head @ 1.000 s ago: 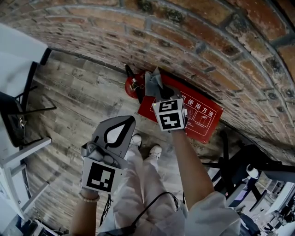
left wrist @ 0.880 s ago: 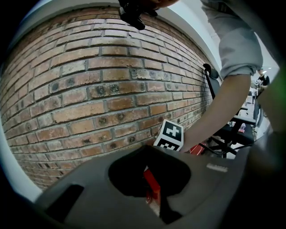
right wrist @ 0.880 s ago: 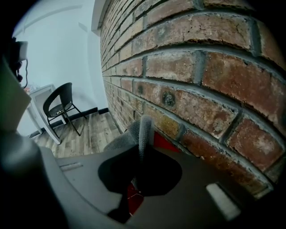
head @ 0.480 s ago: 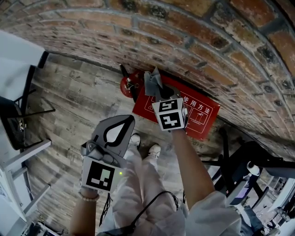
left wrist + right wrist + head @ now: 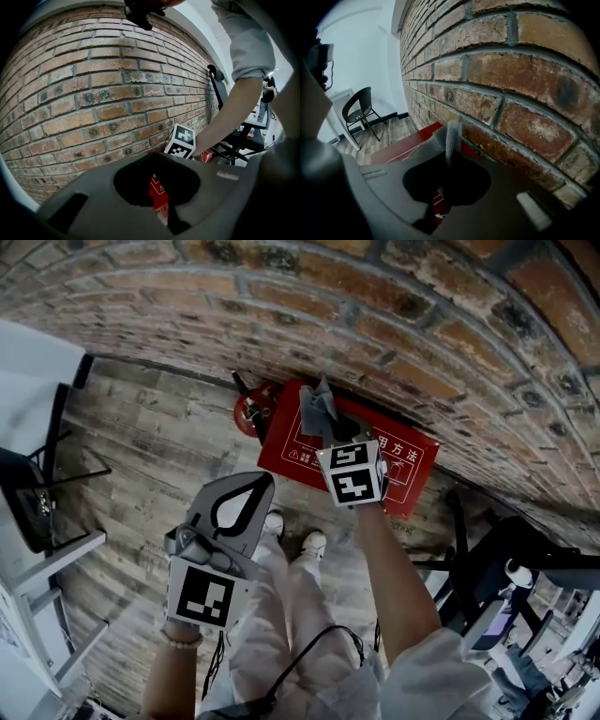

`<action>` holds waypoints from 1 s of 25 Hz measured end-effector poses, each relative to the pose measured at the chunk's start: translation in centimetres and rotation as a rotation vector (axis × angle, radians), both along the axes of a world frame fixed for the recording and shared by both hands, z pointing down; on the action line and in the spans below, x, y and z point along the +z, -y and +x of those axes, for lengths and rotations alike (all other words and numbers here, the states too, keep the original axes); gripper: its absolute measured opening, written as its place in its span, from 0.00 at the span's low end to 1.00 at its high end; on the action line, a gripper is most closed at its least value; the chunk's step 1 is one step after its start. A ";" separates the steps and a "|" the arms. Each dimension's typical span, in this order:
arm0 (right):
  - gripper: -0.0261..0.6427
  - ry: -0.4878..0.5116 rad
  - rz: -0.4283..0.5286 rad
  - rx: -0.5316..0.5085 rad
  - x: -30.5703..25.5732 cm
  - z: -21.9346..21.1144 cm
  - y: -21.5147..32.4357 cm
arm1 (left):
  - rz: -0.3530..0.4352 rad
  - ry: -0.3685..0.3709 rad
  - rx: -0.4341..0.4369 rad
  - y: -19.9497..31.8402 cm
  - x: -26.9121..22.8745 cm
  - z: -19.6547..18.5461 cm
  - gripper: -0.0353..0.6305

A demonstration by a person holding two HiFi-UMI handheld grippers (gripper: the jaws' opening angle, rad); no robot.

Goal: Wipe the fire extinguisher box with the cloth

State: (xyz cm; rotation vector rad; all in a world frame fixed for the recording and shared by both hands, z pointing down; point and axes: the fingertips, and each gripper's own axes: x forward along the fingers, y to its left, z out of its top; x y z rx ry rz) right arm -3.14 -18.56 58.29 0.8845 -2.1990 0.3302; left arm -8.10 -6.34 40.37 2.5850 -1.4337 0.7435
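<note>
Against the foot of the brick wall, the fire extinguisher box lies on the plank floor, red lid up and white print showing. The cloth is grey and bunched, over the box's wall-side edge; whether it touches the lid is unclear. The right gripper is above the box, fingers clamped on the cloth, with a fold standing up beyond the tips. The left gripper is on the near side of the box, well apart from it, fingers together with nothing between them.

Handling, judged: the cloth is light and limp, so it will drag and fold rather than push. A hold on the bunched middle, as now, leaves a loose tail to trail over the lid. The box looks like rigid, smooth painted sheet and probably stays put under a light wipe.

Views:
- **Head view:** only this one shows the whole lid, plus a red extinguisher just beside one end of the box.
- **Right gripper view:** shows the pinch itself, the cloth close to the brick, and a black chair far past the box.
- **Left gripper view:** gives only a red sliver of the box through its own frame, and the right gripper's marker cube.
</note>
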 end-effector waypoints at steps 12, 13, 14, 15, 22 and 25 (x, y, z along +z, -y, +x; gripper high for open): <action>0.07 -0.022 0.010 0.049 0.0 5.3 -0.2 | 0.000 0.000 0.050 0.0 -0.1 3.1 0.05; 0.07 -0.025 0.012 0.049 0.0 5.7 -0.2 | 0.000 0.001 0.055 0.1 -0.1 3.3 0.05; 0.07 -0.028 0.012 0.051 0.0 6.0 -0.3 | 0.001 0.001 0.059 0.1 -0.2 3.6 0.05; 0.07 -0.030 0.012 0.054 0.0 6.5 -0.3 | 0.002 0.001 0.064 0.1 -0.2 3.9 0.05; 0.07 -0.044 0.022 0.096 0.0 9.8 -0.3 | 0.004 0.003 0.101 0.1 -0.1 5.8 0.05; 0.07 -0.048 0.023 0.115 0.0 11.1 -0.3 | 0.001 -0.001 0.110 0.2 -0.1 6.5 0.05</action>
